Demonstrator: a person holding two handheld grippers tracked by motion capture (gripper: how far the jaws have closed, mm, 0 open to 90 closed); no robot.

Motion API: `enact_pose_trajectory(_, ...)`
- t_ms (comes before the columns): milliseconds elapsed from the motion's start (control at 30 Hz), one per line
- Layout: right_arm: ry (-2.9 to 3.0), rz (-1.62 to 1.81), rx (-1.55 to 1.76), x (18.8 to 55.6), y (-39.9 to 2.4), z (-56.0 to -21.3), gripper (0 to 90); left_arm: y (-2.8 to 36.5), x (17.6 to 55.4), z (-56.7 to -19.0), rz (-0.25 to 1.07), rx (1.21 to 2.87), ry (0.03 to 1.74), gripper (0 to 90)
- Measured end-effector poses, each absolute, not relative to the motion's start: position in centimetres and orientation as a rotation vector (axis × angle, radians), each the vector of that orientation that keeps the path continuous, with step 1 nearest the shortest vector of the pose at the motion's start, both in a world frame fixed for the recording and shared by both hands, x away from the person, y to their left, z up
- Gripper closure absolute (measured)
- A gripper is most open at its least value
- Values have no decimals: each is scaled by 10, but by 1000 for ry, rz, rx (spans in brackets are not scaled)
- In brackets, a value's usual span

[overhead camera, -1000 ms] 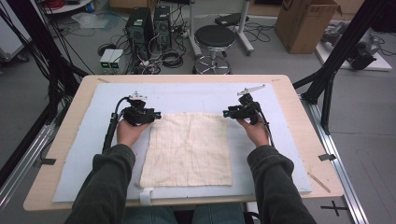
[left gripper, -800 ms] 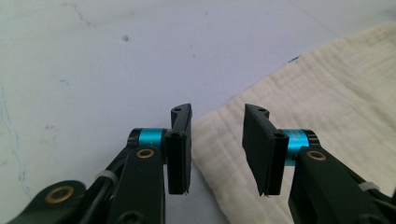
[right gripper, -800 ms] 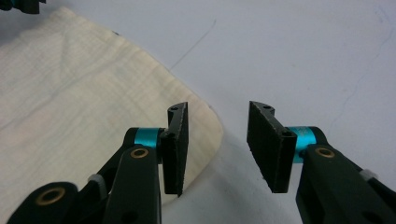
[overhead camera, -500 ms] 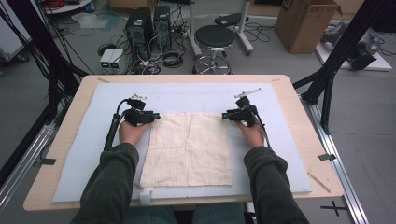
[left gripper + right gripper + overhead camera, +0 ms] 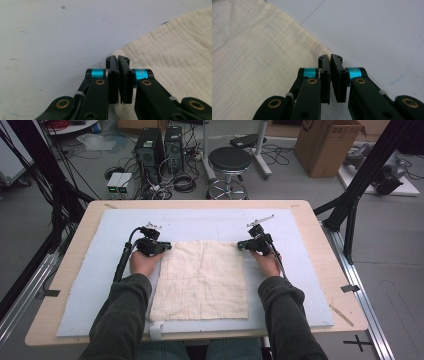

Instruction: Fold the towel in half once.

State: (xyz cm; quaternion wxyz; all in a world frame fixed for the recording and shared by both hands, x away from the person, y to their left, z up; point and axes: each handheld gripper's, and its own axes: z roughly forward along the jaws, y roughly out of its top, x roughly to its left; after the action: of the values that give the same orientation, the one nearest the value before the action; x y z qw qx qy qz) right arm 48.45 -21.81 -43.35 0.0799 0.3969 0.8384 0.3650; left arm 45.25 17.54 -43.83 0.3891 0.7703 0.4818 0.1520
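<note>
Here a cream cloth lies flat on the pale blue mat covering the desk. The left gripper sits at the cloth's far left corner and the right gripper at its far right corner. Each gripper's fingers are pressed together at the cloth's edge; whether fabric is pinched between them I cannot tell.

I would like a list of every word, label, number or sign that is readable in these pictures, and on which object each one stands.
No text is readable.
Cardboard box: a dark round mark near its top edge, too blurred to read.
Floor: a black tape cross, a mark and no letter.
Small white devices on the floor: anything printed is too small to tell.
Cloth and tongs: no print visible.
</note>
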Motion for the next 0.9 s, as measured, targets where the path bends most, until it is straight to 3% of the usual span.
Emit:
enact_pose_trajectory(433,2433,1157,1114,480,-224,-410,866,189,447,-416,436,1861,1176,871)
enact_pose_trajectory(900,2443,1213,1048,466,-224,-388,865,188,424,-396,479,1873,1079,871)
